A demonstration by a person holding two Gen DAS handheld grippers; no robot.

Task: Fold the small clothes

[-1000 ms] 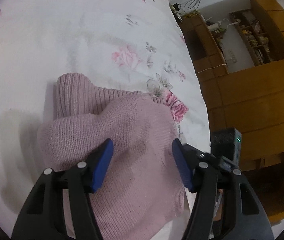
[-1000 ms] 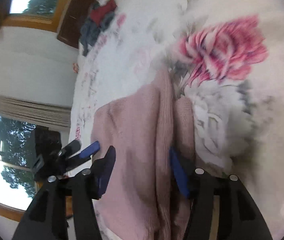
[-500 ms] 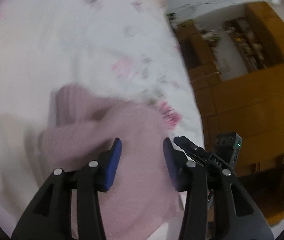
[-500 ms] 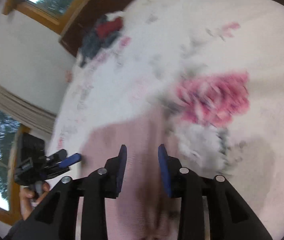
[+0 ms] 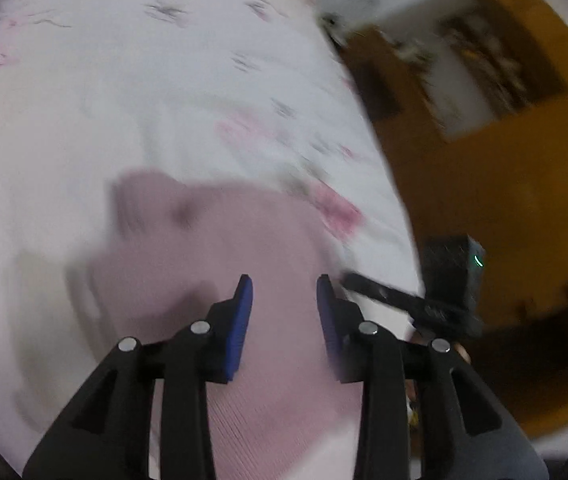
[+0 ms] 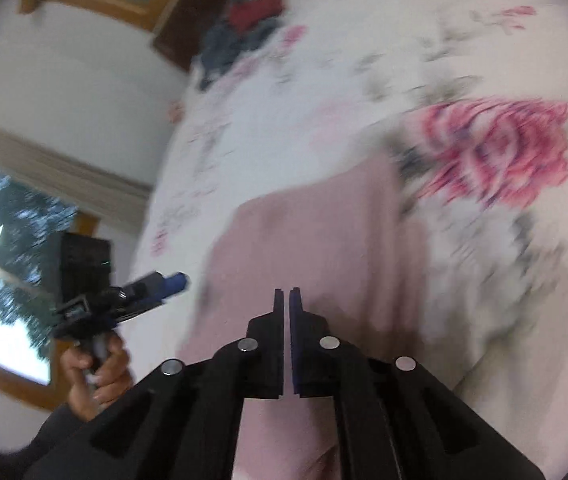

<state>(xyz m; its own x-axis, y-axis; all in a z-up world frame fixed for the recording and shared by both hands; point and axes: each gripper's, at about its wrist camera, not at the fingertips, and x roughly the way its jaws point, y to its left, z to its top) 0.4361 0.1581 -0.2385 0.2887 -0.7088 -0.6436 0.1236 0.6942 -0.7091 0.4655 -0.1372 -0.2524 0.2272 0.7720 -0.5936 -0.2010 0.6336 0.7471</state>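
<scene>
A pink knit sweater (image 5: 220, 248) lies folded on the floral bedsheet (image 5: 124, 80); the picture is blurred by motion. My left gripper (image 5: 284, 286) hovers above the sweater's near part, its blue pads (image 5: 242, 312) a narrow gap apart with nothing between them. In the right wrist view the sweater (image 6: 315, 240) lies just past my right gripper (image 6: 287, 293), whose fingers stand pressed together and empty above the cloth. A hand (image 6: 98, 368) holds the left gripper (image 6: 178, 280) at the left of that view. The right gripper (image 5: 353, 280) shows as a dark tip beside the sweater's right edge.
A heap of red and dark blue clothes (image 6: 244, 28) sits at the far end of the bed. Wooden cabinets and shelves (image 5: 503, 184) stand past the bed's right edge. A window (image 6: 4, 240) and a white wall lie on the other side.
Both grippers have pulled back and up from the sweater. The right gripper's fingers have gone from wide apart to shut. The left gripper's gap has narrowed. The sweater stays on the bed.
</scene>
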